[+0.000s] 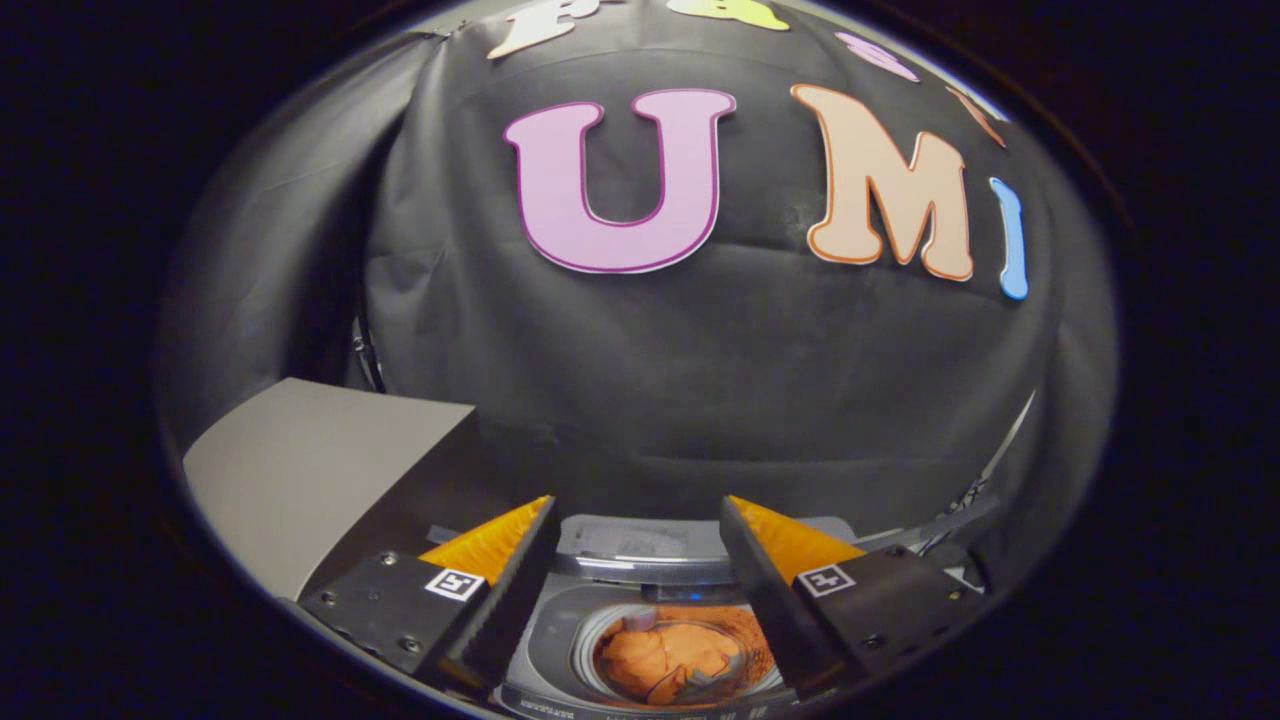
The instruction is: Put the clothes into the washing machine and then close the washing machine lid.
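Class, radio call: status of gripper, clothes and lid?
Gripper open, empty, above washing machine. Orange clothes in drum. Lid up, not yet closed. Nothing in way.

The gripper (640,560) hangs above the washing machine (640,640), fingers parted and empty. Orange clothes (665,660) lie in the machine's drum; its lid (640,545) stands open behind the drum.

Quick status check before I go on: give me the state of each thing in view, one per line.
Washing machine: top open, drum showing between the fingers.
Lid: raised at the back of the opening, not closed yet.
Orange clothes: bunched inside the drum.
Gripper: fingers apart, holding nothing, above the opening.
Grey panel: beside the machine, untouched.
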`<act>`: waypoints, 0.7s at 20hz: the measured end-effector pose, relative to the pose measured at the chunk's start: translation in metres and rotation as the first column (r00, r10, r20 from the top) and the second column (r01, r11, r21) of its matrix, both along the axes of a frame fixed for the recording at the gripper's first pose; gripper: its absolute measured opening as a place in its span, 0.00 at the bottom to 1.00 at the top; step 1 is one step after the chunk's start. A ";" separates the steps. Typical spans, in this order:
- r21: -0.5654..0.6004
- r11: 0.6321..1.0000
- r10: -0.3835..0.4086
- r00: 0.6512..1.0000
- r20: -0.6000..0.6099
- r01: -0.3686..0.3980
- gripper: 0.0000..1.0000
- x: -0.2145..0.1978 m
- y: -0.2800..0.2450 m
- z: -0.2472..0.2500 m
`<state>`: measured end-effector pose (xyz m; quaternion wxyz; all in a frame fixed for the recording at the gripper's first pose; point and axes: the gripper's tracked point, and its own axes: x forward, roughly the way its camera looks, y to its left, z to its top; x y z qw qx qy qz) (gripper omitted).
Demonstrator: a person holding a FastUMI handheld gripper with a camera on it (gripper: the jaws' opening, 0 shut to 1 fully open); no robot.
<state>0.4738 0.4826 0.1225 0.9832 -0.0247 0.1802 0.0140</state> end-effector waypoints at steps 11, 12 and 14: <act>-0.063 0.998 -0.002 0.998 0.059 0.005 0.97 0.001 -0.004 0.013; -0.059 0.998 -0.003 0.998 0.068 0.007 0.97 0.001 -0.005 0.014; -0.061 0.998 -0.017 0.995 0.096 0.023 0.97 0.000 -0.007 0.018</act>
